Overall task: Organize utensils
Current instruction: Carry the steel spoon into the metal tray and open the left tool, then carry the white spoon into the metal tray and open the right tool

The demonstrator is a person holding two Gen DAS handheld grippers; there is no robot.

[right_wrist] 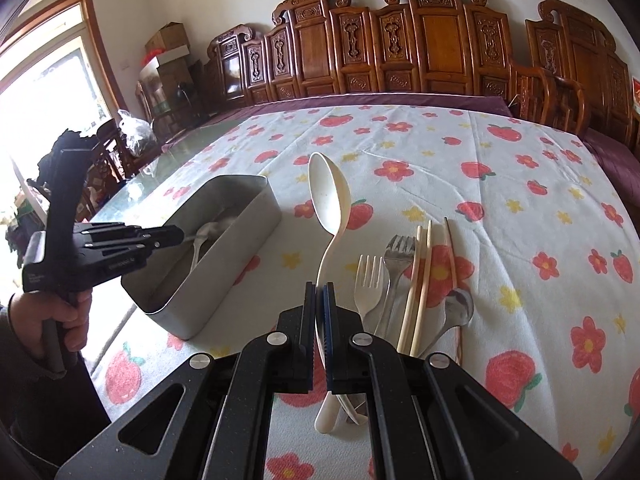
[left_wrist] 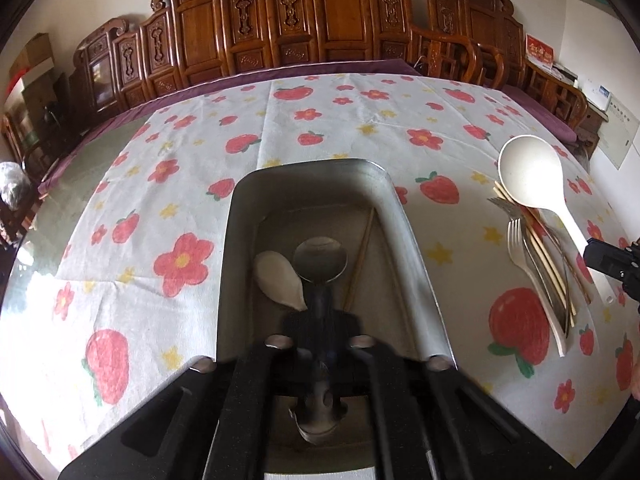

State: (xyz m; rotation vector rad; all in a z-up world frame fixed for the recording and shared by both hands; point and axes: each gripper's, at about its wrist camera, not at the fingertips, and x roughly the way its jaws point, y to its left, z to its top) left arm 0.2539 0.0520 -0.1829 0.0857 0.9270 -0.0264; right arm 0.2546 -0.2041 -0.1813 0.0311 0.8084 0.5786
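A metal box stands on the strawberry cloth; it also shows in the right wrist view. Inside lie a white spoon and a chopstick. My left gripper is over the box, shut on the handle of a metal spoon. My right gripper is shut on the handle of a large white spoon, lifted above the pile. The pile holds a white fork, a metal fork, chopsticks and a metal spoon.
Carved wooden chairs line the far table edge. Bare glass table lies left of the cloth. The left gripper and hand show in the right wrist view beside the box.
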